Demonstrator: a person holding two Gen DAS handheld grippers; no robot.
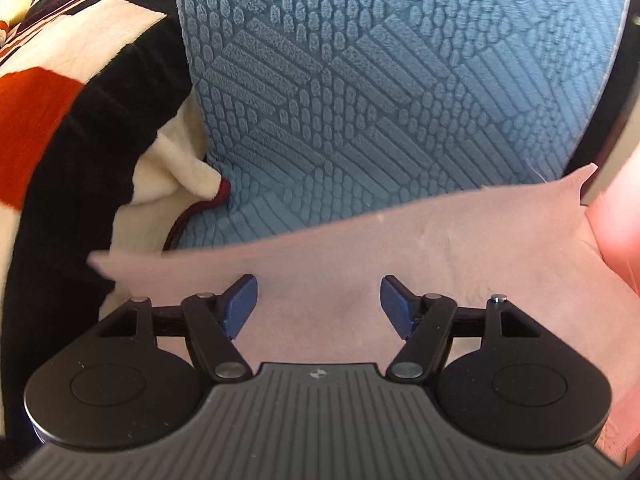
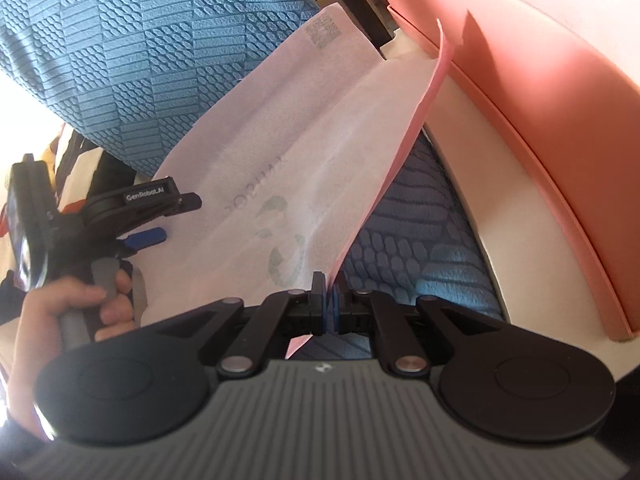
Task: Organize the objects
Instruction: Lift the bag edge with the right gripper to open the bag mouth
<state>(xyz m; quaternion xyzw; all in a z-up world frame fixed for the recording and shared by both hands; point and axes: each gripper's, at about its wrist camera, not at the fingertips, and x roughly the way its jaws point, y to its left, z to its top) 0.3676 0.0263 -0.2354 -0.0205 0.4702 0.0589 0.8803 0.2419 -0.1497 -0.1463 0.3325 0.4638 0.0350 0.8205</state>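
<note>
A thin pink bag, white inside with faint green print and a code patch, hangs stretched in front of a blue textured cushion. My right gripper is shut on the bag's lower edge, which is pinched between the blue pads. In the left wrist view the same pink bag spreads behind my left gripper. Its blue pads stand wide apart and press on nothing. From the right wrist view, the left gripper is at the bag's left edge, held by a hand.
A black, red and cream blanket lies bunched left of the blue cushion. A pink and cream moulded piece curves along the right side. More blue textured fabric lies under the bag.
</note>
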